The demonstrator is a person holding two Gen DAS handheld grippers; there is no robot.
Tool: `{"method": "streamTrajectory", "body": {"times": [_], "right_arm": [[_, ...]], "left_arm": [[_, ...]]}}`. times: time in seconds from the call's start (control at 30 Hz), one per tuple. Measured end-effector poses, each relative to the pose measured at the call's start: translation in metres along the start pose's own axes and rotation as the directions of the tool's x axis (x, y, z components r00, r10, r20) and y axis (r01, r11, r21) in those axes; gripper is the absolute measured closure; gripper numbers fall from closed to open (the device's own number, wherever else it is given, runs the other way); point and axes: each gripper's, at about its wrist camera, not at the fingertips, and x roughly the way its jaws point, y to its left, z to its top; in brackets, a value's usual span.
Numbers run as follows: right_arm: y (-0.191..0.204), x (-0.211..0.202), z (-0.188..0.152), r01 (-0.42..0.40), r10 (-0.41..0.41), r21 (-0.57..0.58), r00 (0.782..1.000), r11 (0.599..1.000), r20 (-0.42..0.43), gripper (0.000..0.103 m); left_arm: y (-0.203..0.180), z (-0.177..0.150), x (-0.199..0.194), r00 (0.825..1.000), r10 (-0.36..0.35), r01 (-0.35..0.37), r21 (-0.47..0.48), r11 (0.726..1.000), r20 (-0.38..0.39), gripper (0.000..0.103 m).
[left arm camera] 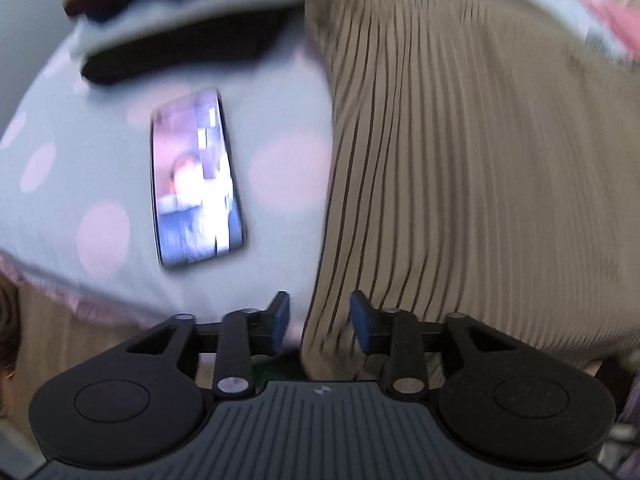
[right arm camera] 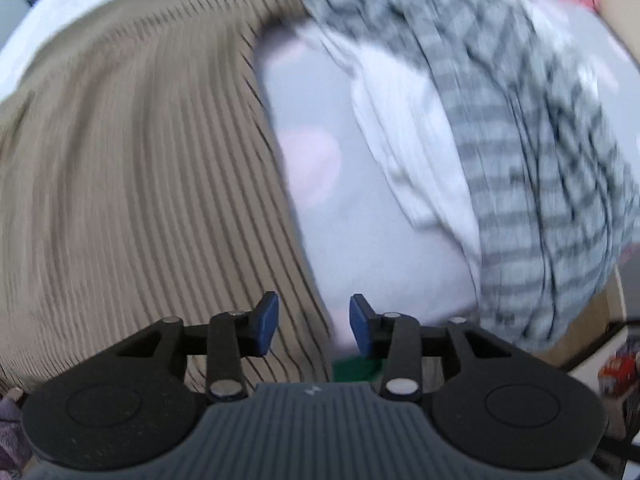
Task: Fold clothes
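With both the left gripper (left arm camera: pixel 319 322) and right gripper (right arm camera: pixel 313 324) seen parted and empty over the ribbed tan garment (left arm camera: pixel 460 168) on the dotted sheet (left arm camera: pixel 280 168), a fold seems released, and fresh edges must be gripped.

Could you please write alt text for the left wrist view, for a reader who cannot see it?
The left tongs hang open and empty over the edge of a beige ribbed garment spread on a pale sheet with pink dots. A phone with its screen lit lies on the sheet to the left, with blurred dark folded clothes beyond it.
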Motion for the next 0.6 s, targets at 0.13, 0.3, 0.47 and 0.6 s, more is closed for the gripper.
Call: {"method": "streamTrajectory", "body": {"times": [0.13, 0.3, 0.47, 0.6], "right_arm": [[0.031, -0.020, 0.024, -0.042, 0.047, -0.068, 0.996, 0.997, 0.074, 0.052], [0.080, -0.024, 0.049, -0.107, 0.125, -0.141, 0.984, 0.984, 0.127, 0.048], [0.137, -0.012, 0.069, -0.154, 0.180, -0.226, 0.979, 0.962, 0.100, 0.048], [0.176, 0.003, 0.090, -0.186, 0.211, -0.303, 0.976, 0.935, 0.053, 0.048]], "left_arm": [[-0.004, 0.025, -0.016, 0.987, 0.024, -0.022, -0.010, 1.000, 0.162, 0.060], [-0.019, 0.064, -0.008, 0.944, 0.069, -0.074, 0.004, 0.997, 0.323, 0.060], [-0.026, 0.087, 0.020, 0.886, 0.125, -0.147, 0.014, 0.989, 0.446, 0.060], [-0.035, 0.109, 0.054, 0.855, 0.183, -0.231, 0.041, 0.972, 0.484, 0.060]]}}
